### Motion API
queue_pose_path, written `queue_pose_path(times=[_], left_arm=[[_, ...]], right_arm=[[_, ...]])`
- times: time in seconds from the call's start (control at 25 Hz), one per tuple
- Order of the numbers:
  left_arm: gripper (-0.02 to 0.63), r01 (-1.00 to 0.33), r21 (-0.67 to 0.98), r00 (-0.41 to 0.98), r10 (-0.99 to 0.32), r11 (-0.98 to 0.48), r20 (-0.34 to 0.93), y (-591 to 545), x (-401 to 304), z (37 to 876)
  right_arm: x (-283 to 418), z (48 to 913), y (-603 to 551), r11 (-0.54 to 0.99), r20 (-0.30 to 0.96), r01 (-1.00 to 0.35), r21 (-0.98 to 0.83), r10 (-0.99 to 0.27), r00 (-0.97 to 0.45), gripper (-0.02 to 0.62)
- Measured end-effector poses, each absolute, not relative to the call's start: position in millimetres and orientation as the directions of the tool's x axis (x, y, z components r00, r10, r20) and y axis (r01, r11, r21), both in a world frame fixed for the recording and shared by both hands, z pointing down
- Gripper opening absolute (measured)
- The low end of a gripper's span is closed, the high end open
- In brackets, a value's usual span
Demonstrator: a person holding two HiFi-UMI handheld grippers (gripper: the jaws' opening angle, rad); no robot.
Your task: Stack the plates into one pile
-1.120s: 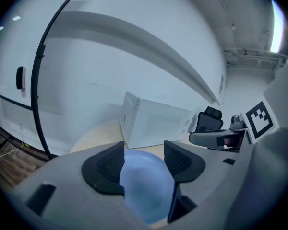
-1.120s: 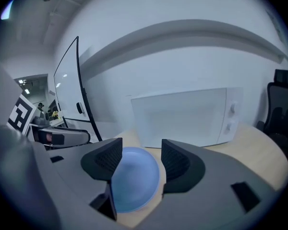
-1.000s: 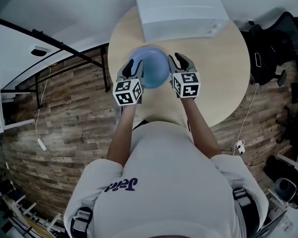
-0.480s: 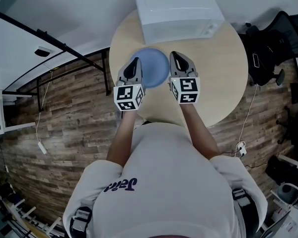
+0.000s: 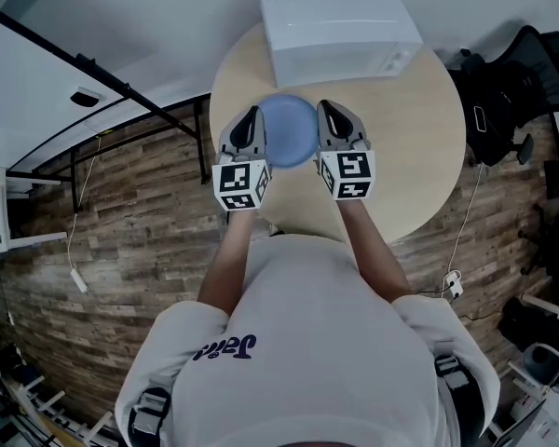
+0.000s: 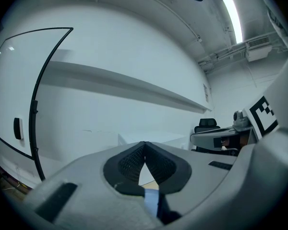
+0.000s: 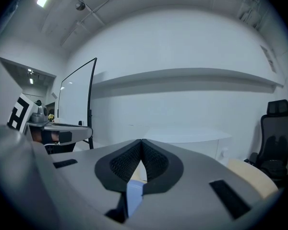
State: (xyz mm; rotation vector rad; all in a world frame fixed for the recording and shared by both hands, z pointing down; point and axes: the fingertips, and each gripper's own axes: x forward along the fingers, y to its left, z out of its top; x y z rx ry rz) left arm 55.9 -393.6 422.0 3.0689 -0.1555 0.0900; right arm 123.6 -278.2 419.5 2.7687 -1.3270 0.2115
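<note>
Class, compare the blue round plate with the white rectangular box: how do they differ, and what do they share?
The blue round plate is a flat disc; the white rectangular box is a taller block. The plate looks smaller than the box. The plate lies between the left gripper and right gripper; the box sits at the far edge. Both rest on the round beige table.
</note>
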Motion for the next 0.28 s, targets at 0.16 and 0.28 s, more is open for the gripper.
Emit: queue_pose_path(times=[0.16, 0.28], left_arm=[[0.014, -0.104, 0.068, 0.992, -0.099, -0.992, 0.081, -400, 54, 431], [0.015, -0.107, 0.058, 0.988, -0.1, -0.993, 0.114, -405, 49, 442]], right_arm=[[122, 426, -286, -0.619, 0.169, -0.785, 0.012, -0.772, 0.612, 0.017], [119, 439, -291, -0.611, 0.203, -0.791, 0.025, -0.772, 0.603, 0.017]])
